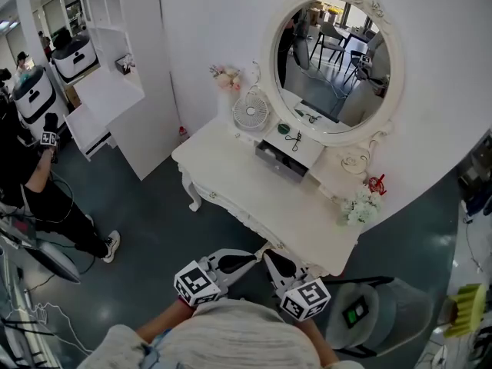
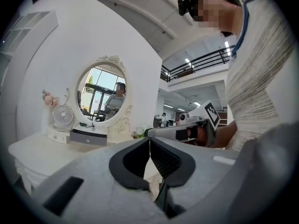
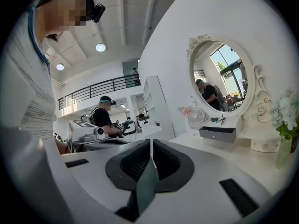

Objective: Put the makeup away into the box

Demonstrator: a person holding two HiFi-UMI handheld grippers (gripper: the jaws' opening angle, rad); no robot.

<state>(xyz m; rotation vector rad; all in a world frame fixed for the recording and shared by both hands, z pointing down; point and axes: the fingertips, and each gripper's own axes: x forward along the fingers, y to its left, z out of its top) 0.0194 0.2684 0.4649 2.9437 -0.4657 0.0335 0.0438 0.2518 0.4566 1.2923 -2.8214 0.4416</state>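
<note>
A white dressing table [image 1: 254,194] stands against the wall ahead of me. Under its oval mirror [image 1: 334,60] sits a small white box with a grey drawer front [image 1: 280,160], also visible in the left gripper view [image 2: 88,136] and the right gripper view [image 3: 219,133]. On top of the box lie a small green item [image 1: 284,128] and a thin black item [image 1: 294,139], too small to identify. My left gripper [image 1: 252,258] and right gripper [image 1: 269,257] hang close to my body, short of the table's front edge. Both are shut and empty, their tips near each other.
A small white fan [image 1: 250,111] and pink flowers [image 1: 227,77] stand at the table's back left, white flowers [image 1: 360,206] at its right end. A grey seat [image 1: 384,314] is at my right. A white shelf unit [image 1: 108,75] and a person [image 1: 31,183] are on the left.
</note>
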